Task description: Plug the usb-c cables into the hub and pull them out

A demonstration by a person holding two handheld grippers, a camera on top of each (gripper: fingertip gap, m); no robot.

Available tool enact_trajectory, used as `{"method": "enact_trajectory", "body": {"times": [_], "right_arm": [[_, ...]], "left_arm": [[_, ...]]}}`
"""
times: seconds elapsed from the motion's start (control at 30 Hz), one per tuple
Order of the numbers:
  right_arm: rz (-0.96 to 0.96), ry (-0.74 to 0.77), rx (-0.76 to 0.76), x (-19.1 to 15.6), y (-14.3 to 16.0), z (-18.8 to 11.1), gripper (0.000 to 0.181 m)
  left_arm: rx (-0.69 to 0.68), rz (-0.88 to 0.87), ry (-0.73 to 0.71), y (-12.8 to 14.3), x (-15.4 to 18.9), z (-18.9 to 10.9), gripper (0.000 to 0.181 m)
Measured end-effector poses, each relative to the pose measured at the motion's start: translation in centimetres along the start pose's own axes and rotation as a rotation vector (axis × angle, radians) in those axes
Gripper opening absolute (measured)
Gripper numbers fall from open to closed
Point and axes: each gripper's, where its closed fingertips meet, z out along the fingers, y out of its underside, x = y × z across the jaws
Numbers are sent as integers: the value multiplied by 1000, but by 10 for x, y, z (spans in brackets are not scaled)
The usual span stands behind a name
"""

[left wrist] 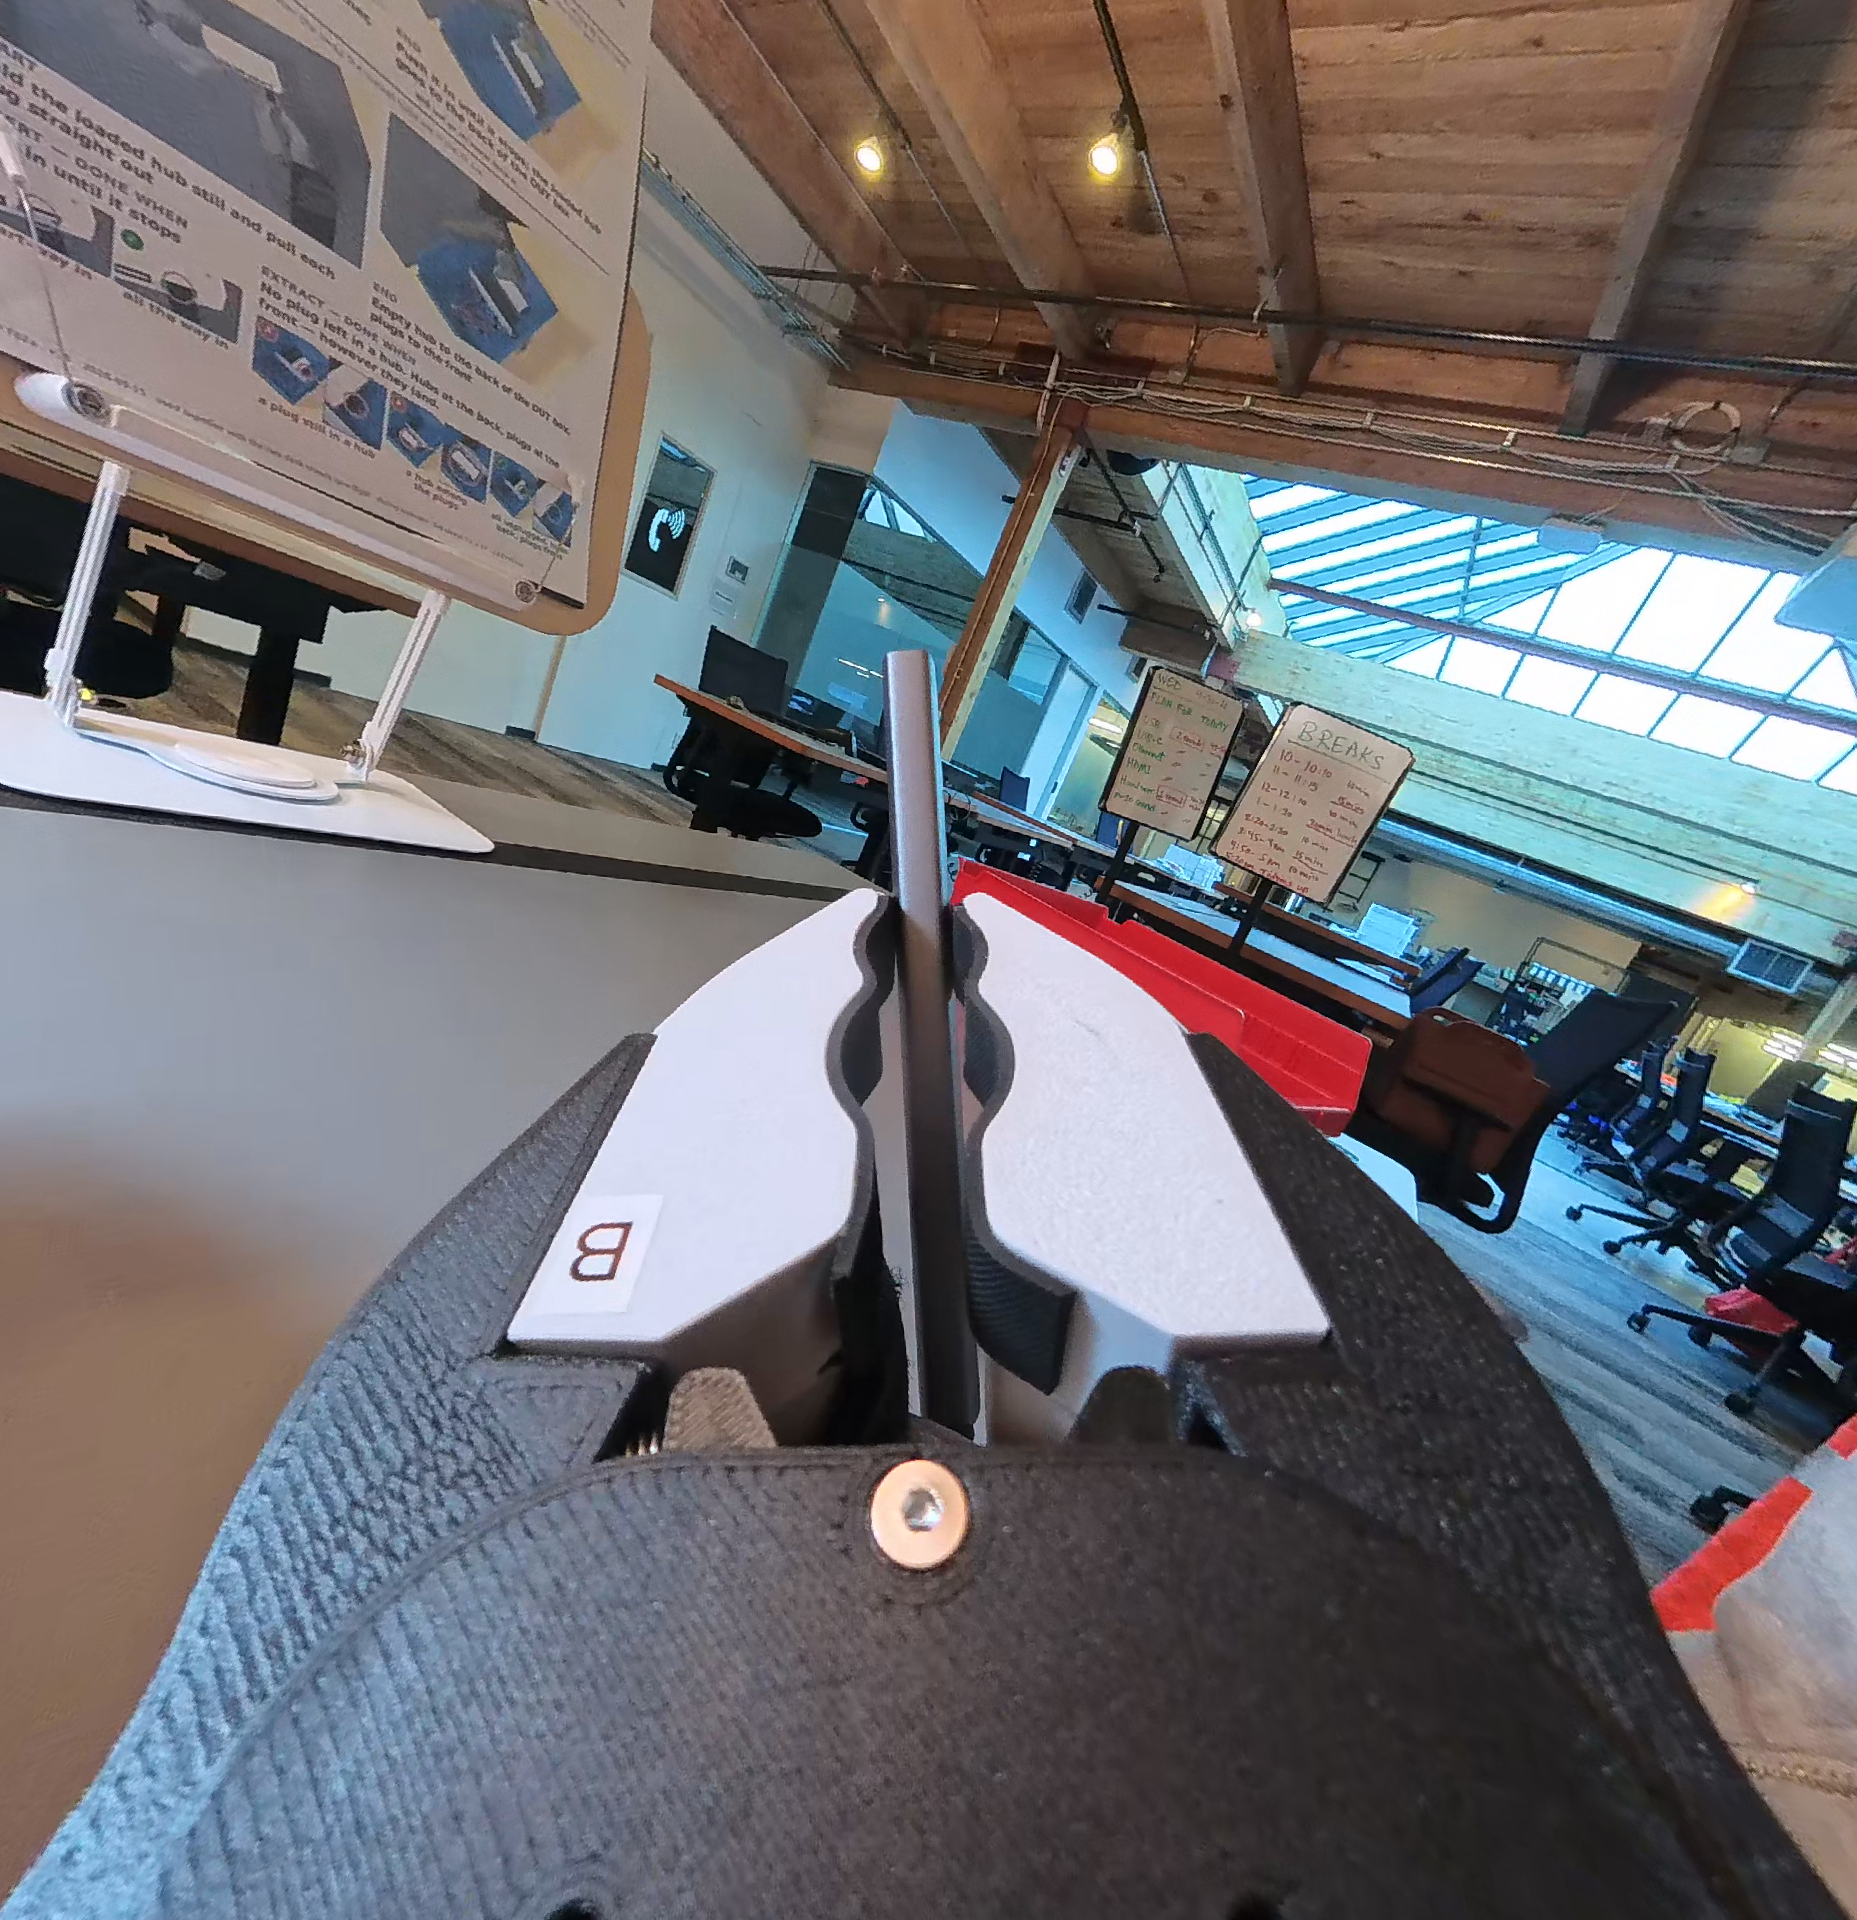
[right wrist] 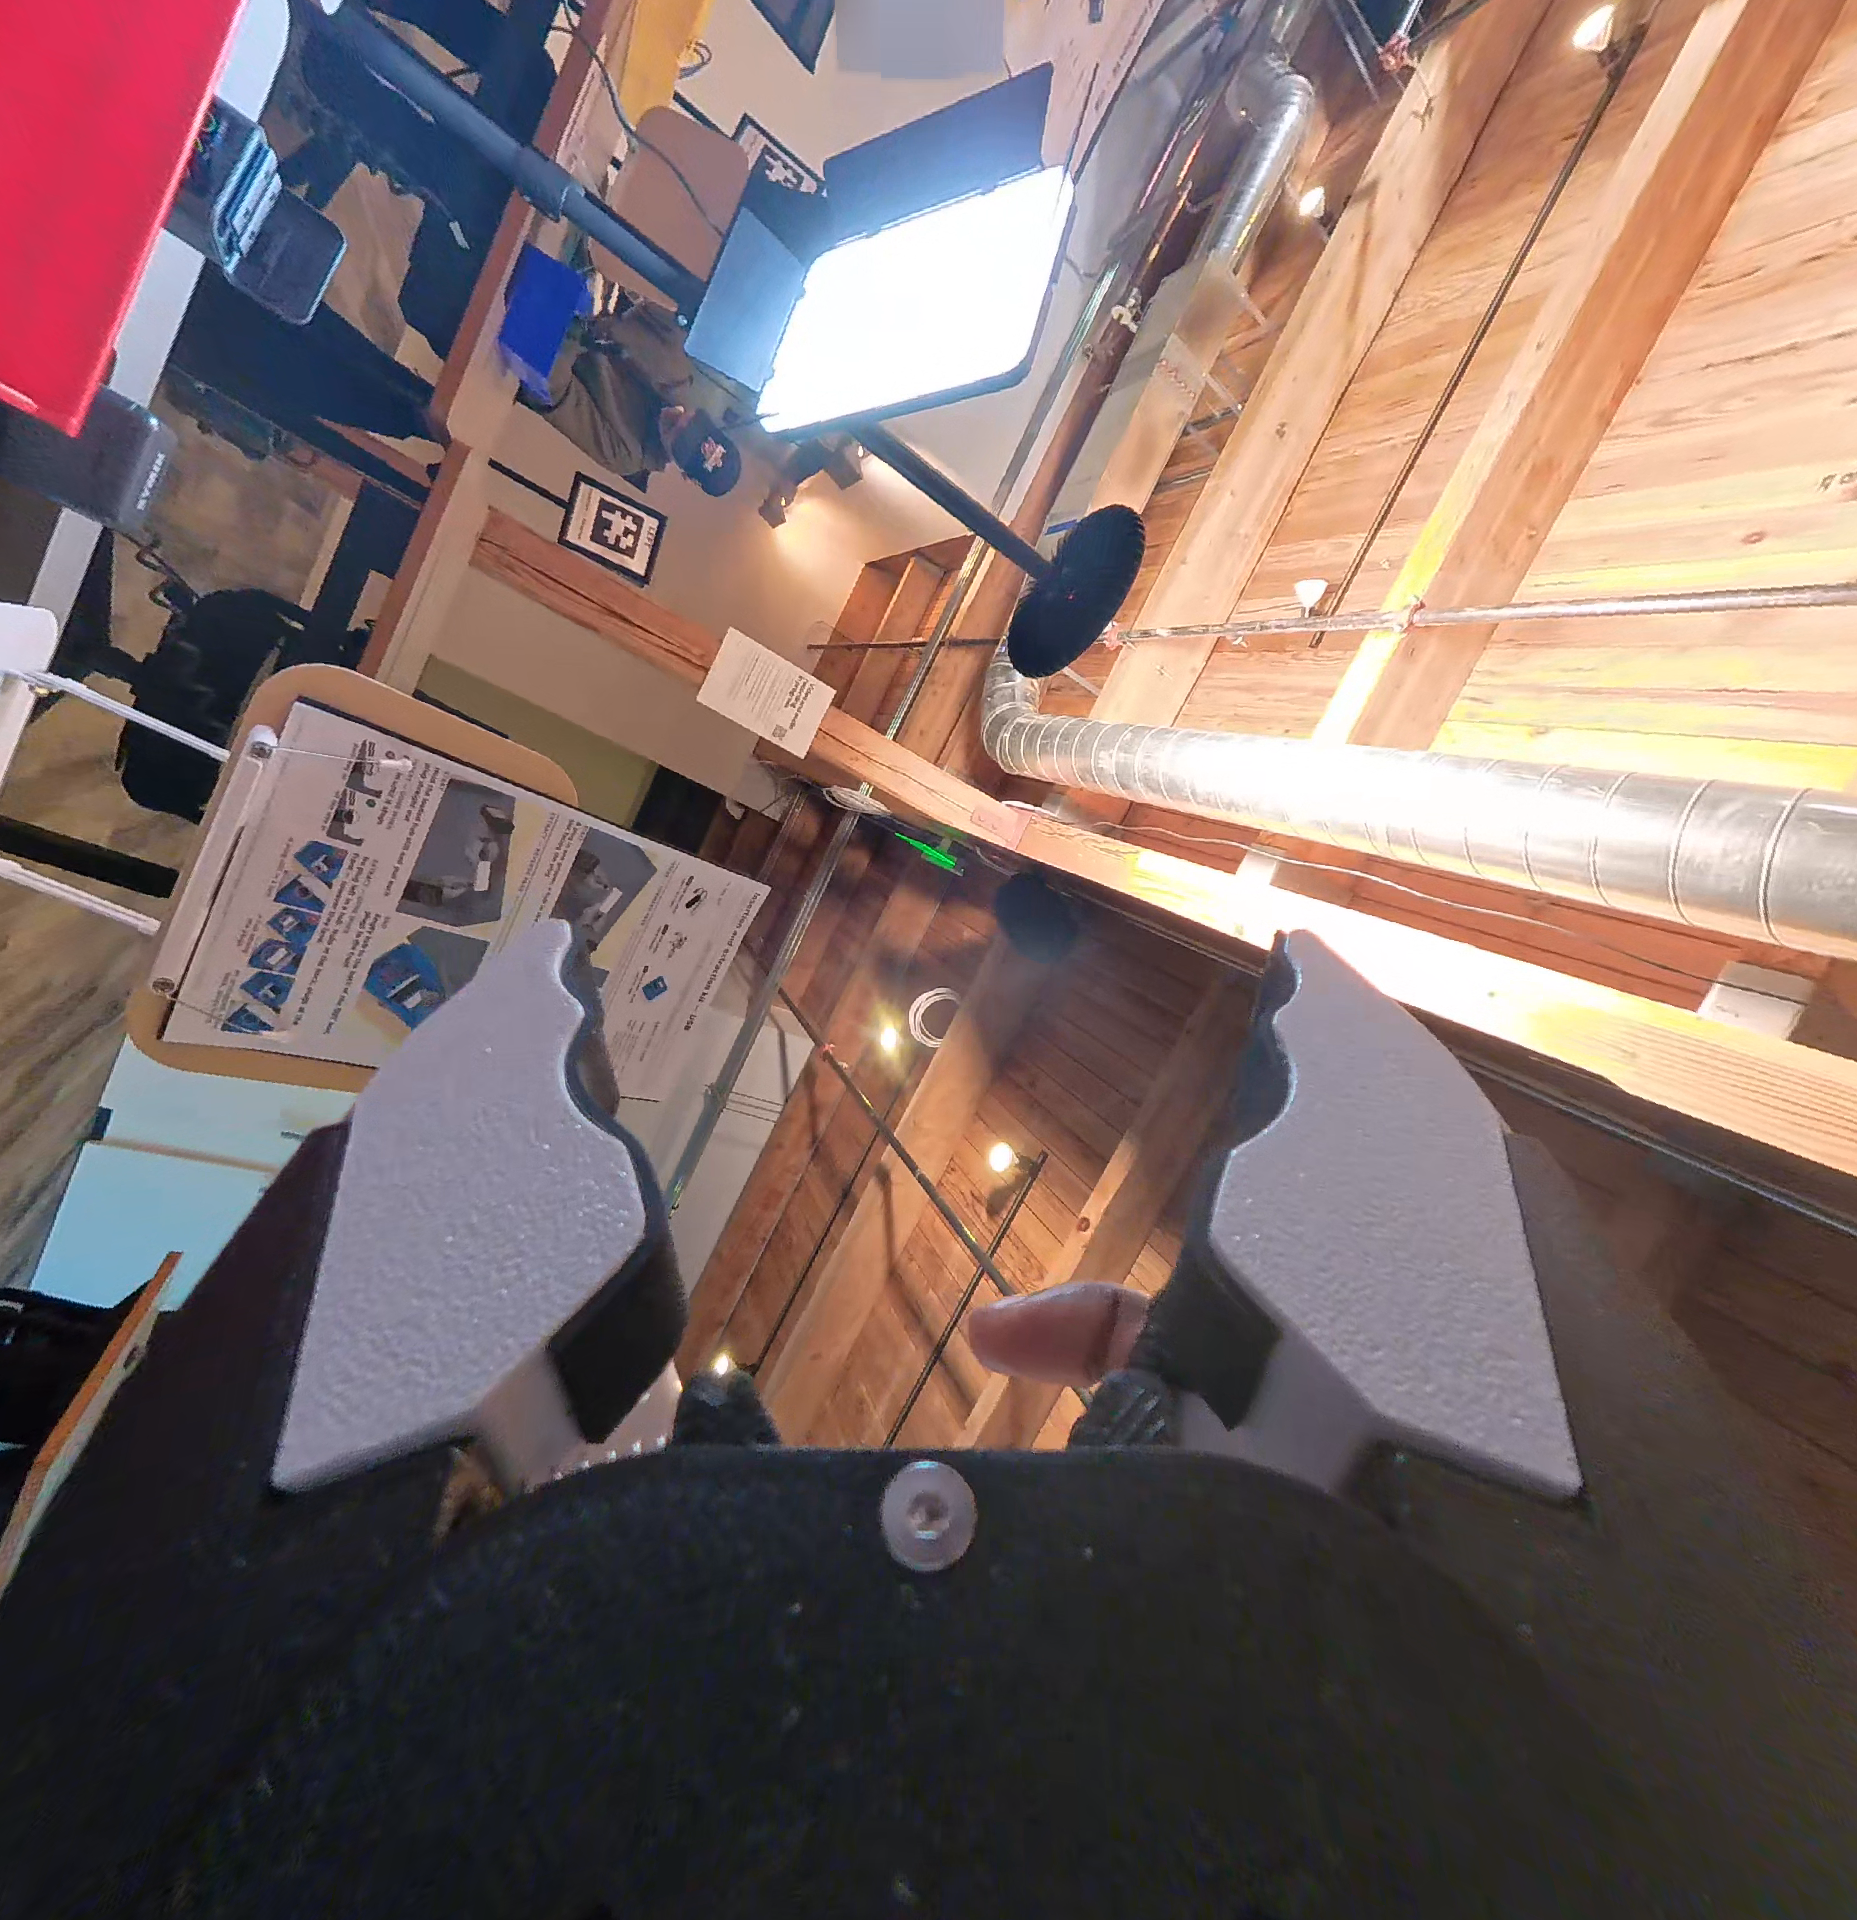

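My left gripper (left wrist: pixel 916 914) is shut on a thin dark grey flat bar, seen edge-on, which I take to be the hub (left wrist: pixel 911 769). The hub stands upright between the grey fingers and sticks out past their tips, above the grey table (left wrist: pixel 280 987). My right gripper (right wrist: pixel 924 945) is open and empty, tilted on its side and pointing up toward the wooden ceiling. A person's fingertip (right wrist: pixel 1059 1345) shows near the base of its right finger. No USB-C cable shows in either view.
An instruction board on a white stand (left wrist: pixel 280 260) stands at the table's far left; it also shows in the right wrist view (right wrist: pixel 436 904). A red bin (left wrist: pixel 1163 987) sits just right of the left gripper. A bright light panel (right wrist: pixel 903 301) hangs on a pole.
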Motion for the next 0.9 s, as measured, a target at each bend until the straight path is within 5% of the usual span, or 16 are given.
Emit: {"method": "enact_trajectory", "body": {"times": [0.43, 0.63, 0.8, 0.9], "right_arm": [[-82, -43, -33, 3, 14, 1, 111], [-242, -348, -103, -53, 48, 17, 0], [-330, -632, 39, -111, 39, 7, 0], [-355, -880, 141, -155, 26, -6, 31]], "left_arm": [[0, -39, 11, 0, -3, 0, 10], [8, -59, 14, -1, -4, -1, 10], [25, -80, 12, -3, -6, -2, 10], [52, -75, 16, -6, -5, -5, 10]]}}
